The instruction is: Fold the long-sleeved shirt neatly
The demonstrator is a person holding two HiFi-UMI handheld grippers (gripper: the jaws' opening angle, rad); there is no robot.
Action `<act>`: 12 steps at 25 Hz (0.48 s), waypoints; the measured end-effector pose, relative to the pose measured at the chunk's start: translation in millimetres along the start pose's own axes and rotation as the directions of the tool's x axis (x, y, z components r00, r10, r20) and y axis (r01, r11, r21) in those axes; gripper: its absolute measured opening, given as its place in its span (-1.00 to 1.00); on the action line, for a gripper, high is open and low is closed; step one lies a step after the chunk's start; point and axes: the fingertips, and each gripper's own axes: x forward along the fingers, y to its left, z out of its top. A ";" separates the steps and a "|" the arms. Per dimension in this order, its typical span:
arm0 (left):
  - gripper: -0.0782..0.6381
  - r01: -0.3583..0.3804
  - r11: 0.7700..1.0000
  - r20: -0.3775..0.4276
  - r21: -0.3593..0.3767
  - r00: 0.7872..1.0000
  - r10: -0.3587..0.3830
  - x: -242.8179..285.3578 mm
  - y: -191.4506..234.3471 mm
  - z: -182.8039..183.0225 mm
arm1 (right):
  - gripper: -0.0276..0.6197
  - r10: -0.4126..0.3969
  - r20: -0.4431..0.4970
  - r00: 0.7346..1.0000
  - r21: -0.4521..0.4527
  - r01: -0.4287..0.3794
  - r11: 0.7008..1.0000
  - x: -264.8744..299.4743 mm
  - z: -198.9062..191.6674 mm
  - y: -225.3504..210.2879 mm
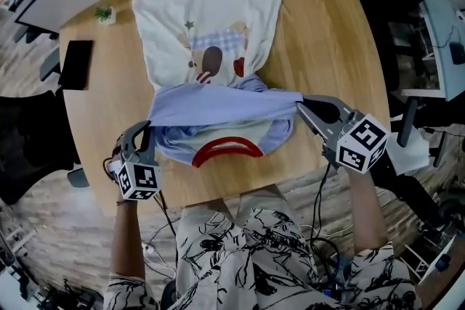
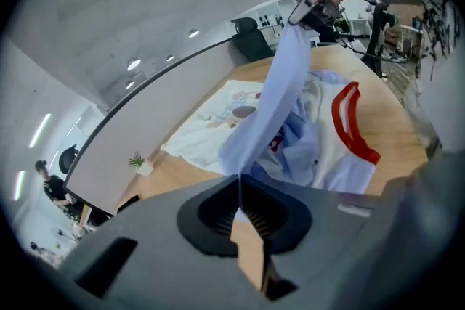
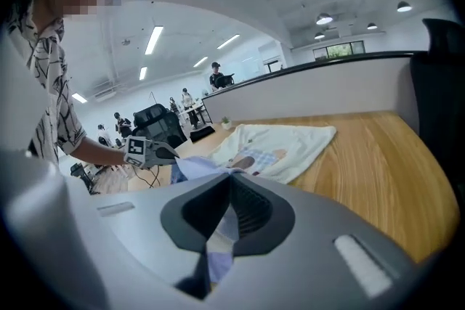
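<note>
Jaws of the left gripper (image 1: 149,127) and right gripper (image 1: 300,104) both pinch the blue sleeve (image 1: 225,104), stretched taut over the wooden table's (image 1: 327,33) near half. The shirt (image 1: 211,18) lies spread mid-table; potted plant (image 1: 104,13) and black phone (image 1: 76,63) sit at the table's far-left edge.

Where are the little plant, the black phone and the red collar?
little plant (image 1: 105,12), head view, on its green leaves
black phone (image 1: 76,64), head view, middle of its face
red collar (image 1: 227,144), head view, top of its curve
</note>
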 end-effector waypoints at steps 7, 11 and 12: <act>-0.40 0.152 0.988 -0.026 -0.036 0.988 -0.153 1.4 -61.3 -31.4 | -0.83 -0.056 -0.138 0.989 0.087 0.068 0.994 28.4 -84.0 -45.9; 0.02 0.200 0.974 0.028 -0.110 0.980 -0.198 -15.2 -69.5 -11.8 | -0.45 -0.038 -0.194 0.980 0.115 0.061 0.992 23.4 -102.1 -57.4; 0.06 0.195 0.974 0.048 -0.117 0.981 -0.190 -21.8 -67.3 1.0 | -0.34 -0.037 -0.187 0.982 0.122 0.060 0.991 16.7 -98.8 -61.4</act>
